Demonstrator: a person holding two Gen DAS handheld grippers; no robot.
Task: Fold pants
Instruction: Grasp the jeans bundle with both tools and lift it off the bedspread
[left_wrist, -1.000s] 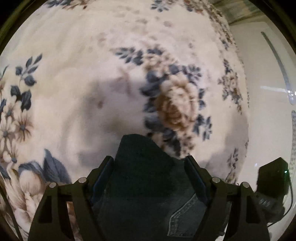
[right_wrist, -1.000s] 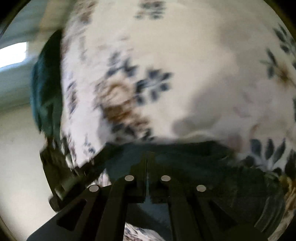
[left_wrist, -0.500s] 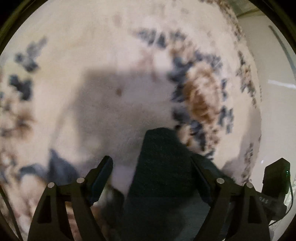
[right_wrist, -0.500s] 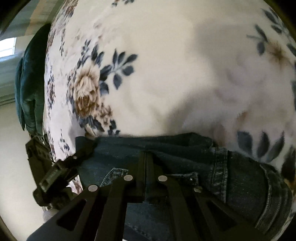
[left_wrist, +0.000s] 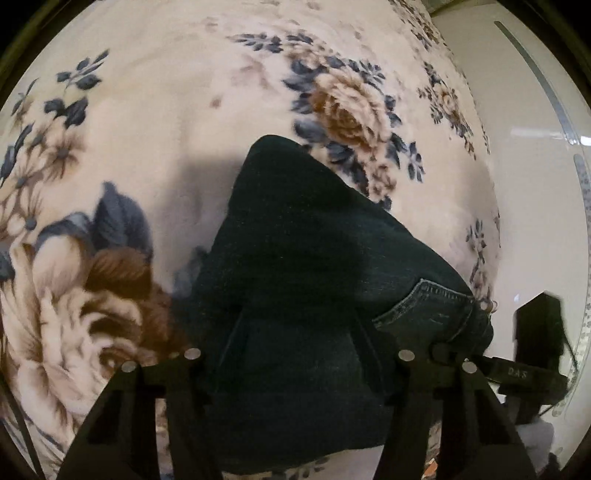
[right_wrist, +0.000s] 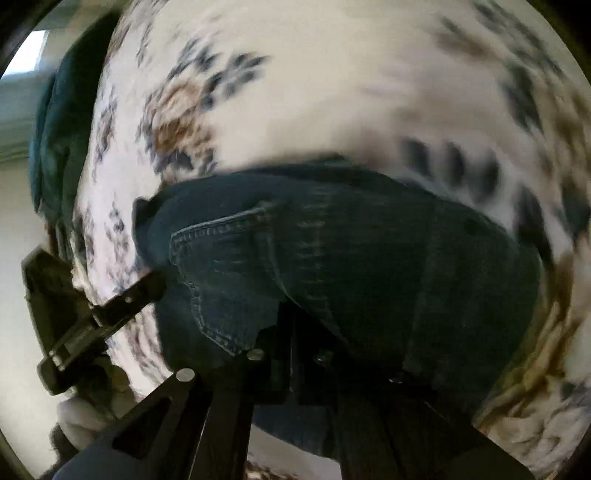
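Dark denim pants (left_wrist: 317, 258) are lying bunched on a floral blanket (left_wrist: 155, 122), directly ahead of and beneath both grippers. In the left wrist view the fabric is rising as a folded peak between the fingers of the left gripper (left_wrist: 299, 332), its long axis running away from the camera; a back pocket (left_wrist: 428, 310) is showing to the right. These fingers are standing partly open and are closing around the cloth; whether they are already pressing it is not discernible. In the right wrist view the right gripper (right_wrist: 291, 325) is fully clenched, its fingers pinching denim beside the pocket seam (right_wrist: 207, 266). Both hands are equally near; the coming fold probably depends on the left gripper securing its share.
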